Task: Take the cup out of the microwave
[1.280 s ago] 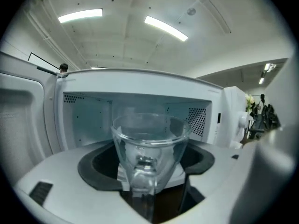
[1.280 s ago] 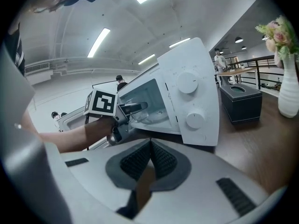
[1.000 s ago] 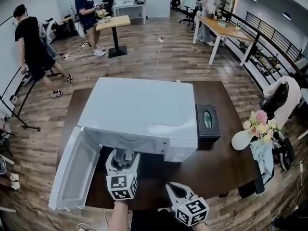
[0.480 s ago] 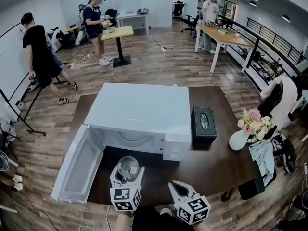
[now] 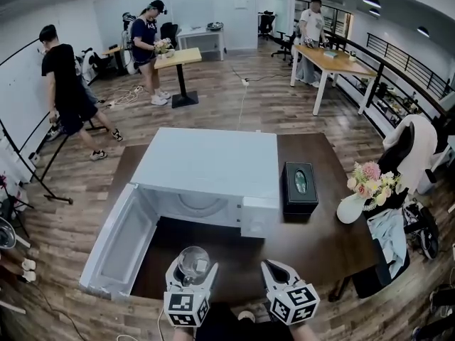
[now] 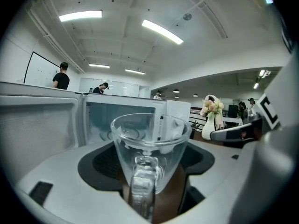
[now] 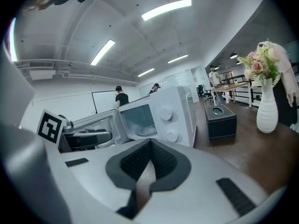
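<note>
A clear glass cup (image 5: 191,257) with a handle is out of the white microwave (image 5: 213,163) and is held over the dark table near its front edge. My left gripper (image 5: 190,273) is shut on it. In the left gripper view the cup (image 6: 150,146) stands upright between the jaws with its handle toward the camera, and the open microwave cavity (image 6: 117,120) lies behind it. My right gripper (image 5: 276,270) hovers just to the right, shut and holding nothing. In the right gripper view its pads (image 7: 156,162) meet with no gap.
The microwave door (image 5: 117,244) hangs open to the left. A black tissue box (image 5: 300,185) sits right of the microwave, and a white vase with flowers (image 5: 353,203) stands at the table's right edge. People stand by tables farther back in the room.
My left gripper has pulled back from the microwave mouth toward the table's front edge with the cup in it. The right gripper has stayed beside it.
</note>
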Motion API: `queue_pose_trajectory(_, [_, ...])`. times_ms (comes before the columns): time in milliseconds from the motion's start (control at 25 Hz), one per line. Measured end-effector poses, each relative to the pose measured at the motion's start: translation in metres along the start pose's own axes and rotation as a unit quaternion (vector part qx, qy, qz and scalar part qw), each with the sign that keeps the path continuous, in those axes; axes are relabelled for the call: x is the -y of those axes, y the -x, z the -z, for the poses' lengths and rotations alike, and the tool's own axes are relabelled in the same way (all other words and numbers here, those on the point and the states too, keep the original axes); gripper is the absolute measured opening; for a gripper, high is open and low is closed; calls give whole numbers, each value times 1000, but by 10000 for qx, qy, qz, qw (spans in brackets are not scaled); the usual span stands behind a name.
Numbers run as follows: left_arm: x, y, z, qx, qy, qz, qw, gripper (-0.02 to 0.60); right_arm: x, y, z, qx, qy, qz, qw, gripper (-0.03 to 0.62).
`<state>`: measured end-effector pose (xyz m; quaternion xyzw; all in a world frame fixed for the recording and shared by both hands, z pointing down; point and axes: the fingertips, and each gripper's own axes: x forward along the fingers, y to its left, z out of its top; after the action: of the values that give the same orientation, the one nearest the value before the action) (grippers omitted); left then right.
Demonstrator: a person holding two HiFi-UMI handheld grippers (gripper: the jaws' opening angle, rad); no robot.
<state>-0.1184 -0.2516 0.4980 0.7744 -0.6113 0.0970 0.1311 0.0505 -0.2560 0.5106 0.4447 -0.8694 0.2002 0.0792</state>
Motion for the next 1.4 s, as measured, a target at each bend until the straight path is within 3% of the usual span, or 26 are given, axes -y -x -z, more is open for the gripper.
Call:
queue_pose_trajectory(240, [18,16,-1,53,78,424,9991,377,9,11,-14,181,265,-9,9995,-8])
queue_pose_trajectory(680, [53,32,-7,136,-110,1233,9922,376,10,27,-22,283,395,-215,9986,-8])
queue_pose_trajectory(1400, [60,39,-7,184,-94,1271,9917,376,-1,37,-18,356,483,-191,9980,-8])
